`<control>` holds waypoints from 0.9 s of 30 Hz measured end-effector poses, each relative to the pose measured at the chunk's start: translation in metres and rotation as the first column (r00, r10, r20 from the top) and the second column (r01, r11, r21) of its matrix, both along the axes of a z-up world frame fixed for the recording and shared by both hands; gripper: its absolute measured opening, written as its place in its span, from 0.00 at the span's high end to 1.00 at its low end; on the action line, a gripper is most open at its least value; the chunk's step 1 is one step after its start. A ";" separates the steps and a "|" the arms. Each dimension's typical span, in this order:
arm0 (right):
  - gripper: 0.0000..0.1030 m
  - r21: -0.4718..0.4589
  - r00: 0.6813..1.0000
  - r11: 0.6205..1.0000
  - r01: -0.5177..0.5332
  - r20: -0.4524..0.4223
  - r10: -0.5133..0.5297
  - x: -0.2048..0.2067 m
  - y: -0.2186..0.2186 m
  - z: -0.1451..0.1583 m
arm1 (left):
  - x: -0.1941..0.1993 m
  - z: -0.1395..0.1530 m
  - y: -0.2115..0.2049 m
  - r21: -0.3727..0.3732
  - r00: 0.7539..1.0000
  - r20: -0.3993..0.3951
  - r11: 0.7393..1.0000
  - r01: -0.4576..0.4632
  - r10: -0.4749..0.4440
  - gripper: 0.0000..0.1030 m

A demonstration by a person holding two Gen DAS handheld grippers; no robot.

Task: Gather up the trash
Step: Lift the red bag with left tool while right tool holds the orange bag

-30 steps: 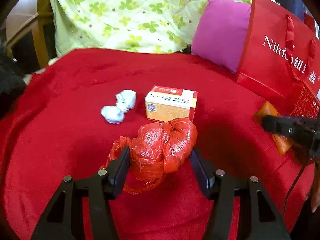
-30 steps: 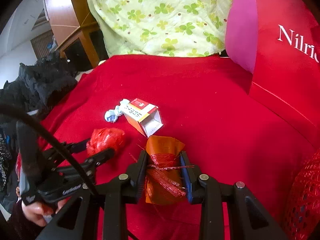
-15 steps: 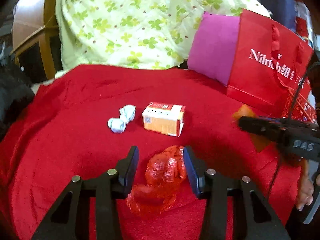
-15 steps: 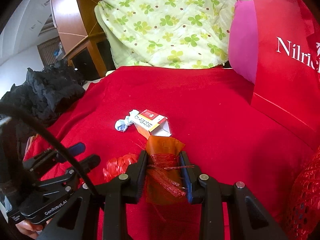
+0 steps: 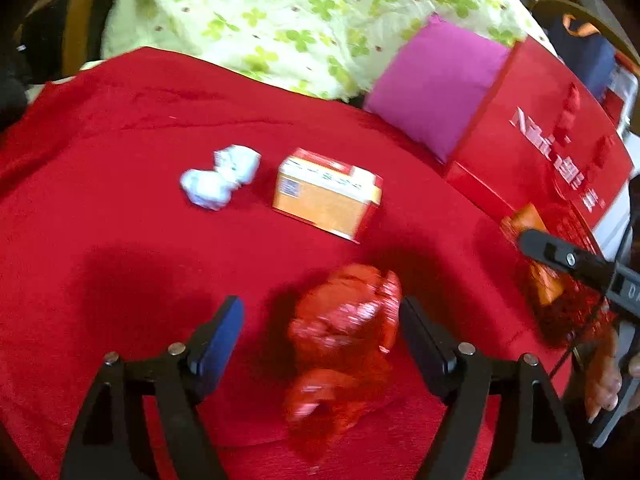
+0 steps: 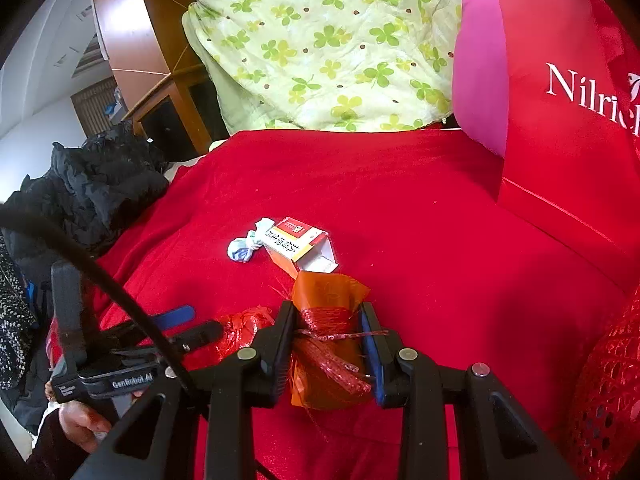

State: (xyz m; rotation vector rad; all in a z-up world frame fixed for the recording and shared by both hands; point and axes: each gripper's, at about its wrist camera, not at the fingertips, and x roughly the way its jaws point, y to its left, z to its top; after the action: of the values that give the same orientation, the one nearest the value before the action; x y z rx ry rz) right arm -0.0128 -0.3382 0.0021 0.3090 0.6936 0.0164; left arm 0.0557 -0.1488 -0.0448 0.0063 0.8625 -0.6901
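Crumpled tissue (image 5: 220, 182): seen at centre left of the left wrist view, lying on the red blanket (image 5: 120, 128), well ahead of the fingers and untouched.
Medicine box (image 5: 326, 196): lying just right of the tissue, its long axis running from upper left to lower right; its open end is turned toward the right wrist camera.
Left gripper (image 5: 320, 328): jaws have just been opening and now stand wide; the red plastic bag (image 5: 344, 336) lies between them, blurred, nearer the right finger, with clear cloth showing beside the left pad. No squeeze is seen.
Bag axis: roughly along the line of the fingers, from the lower centre of the frame upward.
Nearer hand: the left is judged nearer to the bag, the tissue and the box.
Right gripper (image 6: 328, 344): held narrow, clamped on an orange wrapper (image 6: 326, 292) bound with red netting, at lower centre of its own view.
Open room: bare blanket around the loose items and ahead of both grippers.
Edges: the red gift bag (image 6: 560, 92) and the magenta cushion (image 5: 436, 88) close off the right; the blanket falls away at the left by dark clothing (image 6: 92, 184).
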 end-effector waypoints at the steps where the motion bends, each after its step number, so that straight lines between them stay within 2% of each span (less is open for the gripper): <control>1: 0.67 -0.001 1.000 1.000 -0.001 -0.003 0.001 0.000 0.000 -0.001 | -0.002 -0.002 -0.006 0.013 1.000 0.003 1.000 0.025 -0.025 0.22; 4: 0.67 -0.005 1.000 1.000 0.001 -0.001 -0.001 -0.001 -0.001 0.000 | -0.005 -0.008 -0.017 0.077 0.999 0.035 0.997 0.029 -0.031 0.22; 9: 0.67 -0.010 1.000 1.000 0.010 -0.006 -0.010 -0.001 -0.003 -0.002 | 0.000 -0.018 -0.022 0.095 1.000 0.027 0.995 0.004 -0.007 0.23; 10: 0.67 -0.013 1.000 1.000 0.011 -0.008 -0.011 -0.001 -0.003 -0.003 | 0.001 -0.018 -0.022 0.094 1.000 0.030 0.996 0.001 -0.004 0.27; 11: 0.67 -0.013 1.000 1.000 0.011 -0.009 -0.011 -0.001 -0.003 -0.003 | 0.002 -0.018 -0.022 0.092 0.999 0.032 0.996 0.000 -0.003 0.38; 12: 0.67 -0.014 1.000 1.000 0.011 -0.009 -0.011 -0.001 -0.002 -0.003 | 0.001 -0.018 -0.021 0.090 0.999 0.033 0.996 0.002 -0.005 0.43; 20: 0.67 -0.034 1.000 0.999 0.005 0.006 -0.005 -0.003 0.001 -0.002 | -0.005 -0.004 -0.018 0.118 0.995 0.101 0.992 -0.040 0.028 0.47; 27: 0.67 -0.042 1.000 0.999 -0.006 0.029 0.007 -0.005 0.004 0.002 | -0.020 0.022 -0.010 0.164 0.976 0.208 0.981 -0.103 0.067 0.47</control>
State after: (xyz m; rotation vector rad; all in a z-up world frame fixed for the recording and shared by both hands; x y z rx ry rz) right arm -0.0174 -0.3338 0.0044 0.2659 0.6649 0.0125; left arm 0.0356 -0.1587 -0.0227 0.1922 0.7213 -0.5219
